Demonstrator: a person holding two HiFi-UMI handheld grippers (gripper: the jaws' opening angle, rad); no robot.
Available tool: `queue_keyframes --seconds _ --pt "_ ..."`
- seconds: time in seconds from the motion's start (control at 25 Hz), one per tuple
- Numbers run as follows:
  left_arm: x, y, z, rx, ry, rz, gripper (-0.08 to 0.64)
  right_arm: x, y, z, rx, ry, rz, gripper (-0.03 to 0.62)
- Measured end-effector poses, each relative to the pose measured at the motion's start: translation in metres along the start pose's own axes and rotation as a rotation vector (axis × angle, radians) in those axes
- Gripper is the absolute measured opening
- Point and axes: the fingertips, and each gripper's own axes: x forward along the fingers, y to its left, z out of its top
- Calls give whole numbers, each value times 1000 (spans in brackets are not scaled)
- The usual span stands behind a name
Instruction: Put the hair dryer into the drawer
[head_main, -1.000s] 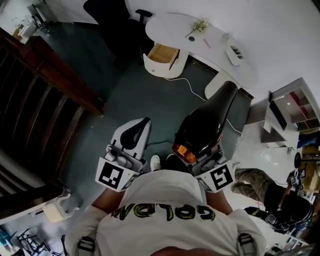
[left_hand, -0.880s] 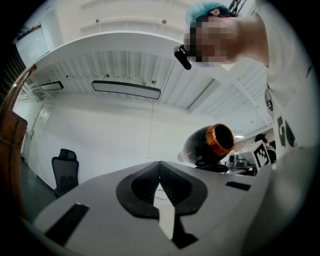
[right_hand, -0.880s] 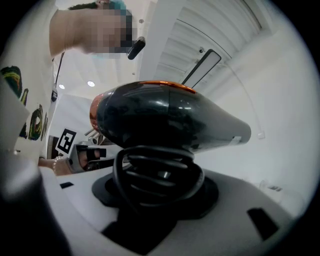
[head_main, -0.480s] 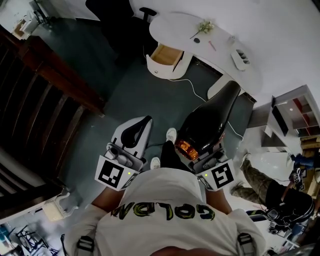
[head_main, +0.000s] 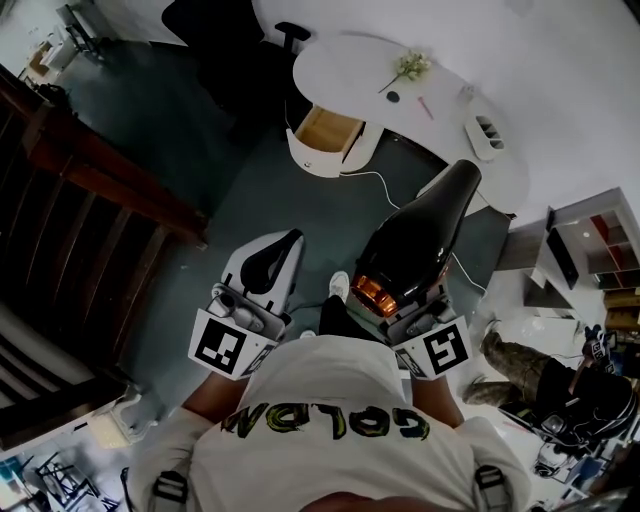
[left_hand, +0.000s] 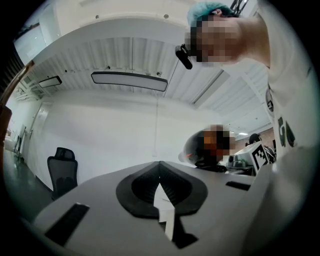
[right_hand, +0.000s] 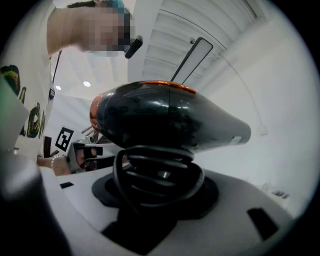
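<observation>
The hair dryer (head_main: 415, 240), right of centre, is clamped with its coiled cord (right_hand: 131, 186) in the right hand-held gripper (right_hand: 160, 182). It is hard and glossy, probably nose-heavy and slippery, so best held by the handle. The left hand-held gripper (left_hand: 161, 186) is closed on nothing. The open drawer (head_main: 325, 128) in the counter (head_main: 350, 70), upper middle, looks empty.

Both arms bent, held close before the chest, side by side. White left hand-held gripper (head_main: 290, 243): angled forward and upward, jaws apparently meeting at the tips, with a thin pale sliver between the black pads, empty. White right hand-held gripper (right_hand: 160, 197): same tilt, jaws clamped on the handle of a glossy black hair dryer (head_main: 415, 245), nozzle pointing forward.
</observation>
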Motion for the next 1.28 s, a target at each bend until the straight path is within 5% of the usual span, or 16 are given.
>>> queue_keyframes --seconds 0.6,1.28 --pt "149 51 -15 21 8 42 11 70 -143 -3 -4 16 56 253" --pt "208 158 -36 0 39 56 9 188 -184 -21 9 49 94 253"
